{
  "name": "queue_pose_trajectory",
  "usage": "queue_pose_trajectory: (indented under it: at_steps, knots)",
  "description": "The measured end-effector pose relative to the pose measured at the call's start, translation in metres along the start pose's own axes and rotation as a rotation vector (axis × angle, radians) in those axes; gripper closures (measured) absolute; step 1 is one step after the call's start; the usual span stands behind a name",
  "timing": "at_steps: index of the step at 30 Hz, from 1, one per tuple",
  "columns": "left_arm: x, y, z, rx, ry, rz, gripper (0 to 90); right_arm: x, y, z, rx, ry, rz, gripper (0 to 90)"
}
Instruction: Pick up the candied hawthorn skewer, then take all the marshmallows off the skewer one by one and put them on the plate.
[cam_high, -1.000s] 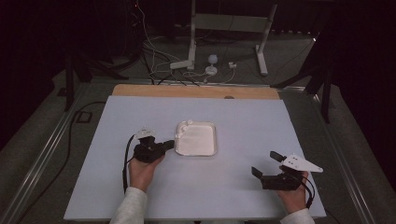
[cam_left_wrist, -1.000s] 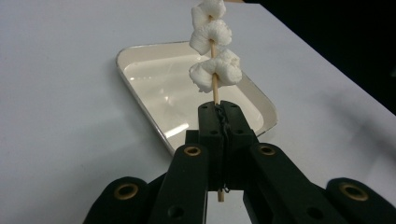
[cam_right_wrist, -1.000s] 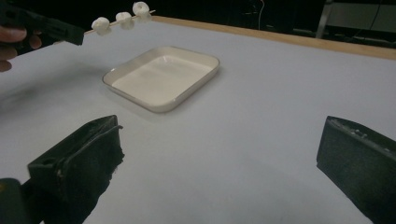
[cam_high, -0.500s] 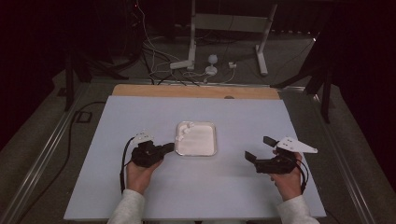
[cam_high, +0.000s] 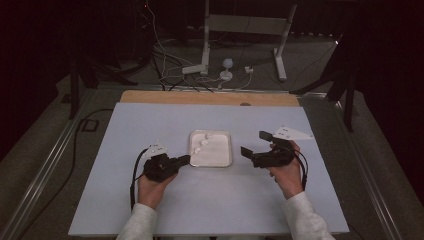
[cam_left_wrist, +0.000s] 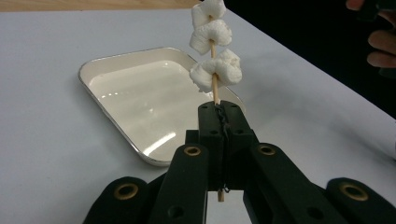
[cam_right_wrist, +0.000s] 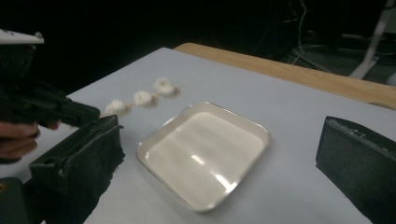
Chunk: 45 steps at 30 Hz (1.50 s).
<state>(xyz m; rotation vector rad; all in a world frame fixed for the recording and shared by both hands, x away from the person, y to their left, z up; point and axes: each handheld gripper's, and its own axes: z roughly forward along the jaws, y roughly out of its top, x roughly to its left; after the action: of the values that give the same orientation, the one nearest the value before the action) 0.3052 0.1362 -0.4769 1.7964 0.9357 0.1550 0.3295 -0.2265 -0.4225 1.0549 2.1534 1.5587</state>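
- Since a second ago, the right gripper (cam_high: 256, 145) has moved in from the table's near right corner toward the tray (cam_high: 210, 148) and now sits just to its right.
- Its jaws stand wide apart, holding nothing, and point at the tray.
- Left gripper (cam_high: 186, 159) has barely shifted; its jaws are clamped on the skewer (cam_left_wrist: 215, 88).
- Three marshmallows (cam_left_wrist: 216, 70) sit on the skewer, held above the tray's left rim.
- Tray rests mid-table on the white sheet (cam_high: 150, 120).
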Motion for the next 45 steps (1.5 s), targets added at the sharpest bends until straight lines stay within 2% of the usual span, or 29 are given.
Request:
queue_pose_trajectory:
  at_steps: [1, 2, 3, 6, 9, 16, 19, 25, 31, 38, 42, 45]
  knots:
    - [0.0, 0.0, 0.0, 0.0, 0.0, 0.0, 89.9, 0.0, 0.0, 0.0, 0.0, 0.0, 0.0, 0.2]
    - [-0.001, 0.0, 0.0, -0.003, -0.007, 0.006, 90.0, 0.004, 0.004, 0.009, 0.015, 0.013, -0.003, 0.2]
    - [-0.001, 0.0, 0.0, -0.003, -0.007, 0.006, 90.0, 0.004, 0.004, 0.009, 0.015, 0.013, -0.003, 0.2]
    - [-0.001, 0.0, -0.001, -0.01, -0.012, 0.011, 90.0, 0.012, 0.011, 0.028, 0.05, 0.028, -0.026, 0.7]
    - [-0.001, 0.0, -0.002, -0.009, -0.013, 0.011, 90.0, 0.017, 0.016, 0.038, 0.055, 0.032, -0.026, 1.9]
    - [-0.001, 0.001, -0.004, -0.019, -0.018, 0.008, 90.0, 0.022, 0.022, 0.059, 0.074, 0.036, -0.006, 2.4]
    - [-0.001, 0.0, -0.004, -0.023, -0.019, 0.003, 90.0, 0.021, 0.024, 0.066, 0.086, 0.038, 0.014, 5.4]
    - [-0.001, 0.001, -0.006, -0.03, -0.022, -0.001, 90.0, 0.022, 0.025, 0.075, 0.096, 0.064, 0.034, 24.1]
    - [0.002, 0.001, -0.008, -0.041, -0.024, -0.019, 90.0, 0.024, 0.024, 0.083, 0.083, 0.025, 0.097, 43.2]
    - [0.002, 0.0, -0.008, -0.047, -0.032, -0.036, 90.0, 0.027, 0.02, 0.09, 0.112, 0.057, 0.097, 49.1]
    - [0.001, 0.0, -0.007, -0.041, -0.036, -0.03, 90.0, 0.028, 0.019, 0.094, 0.112, 0.073, 0.146, 51.8]
    - [-0.001, -0.001, -0.005, -0.034, -0.039, -0.018, 90.0, 0.029, 0.019, 0.096, 0.117, 0.077, 0.152, 53.5]
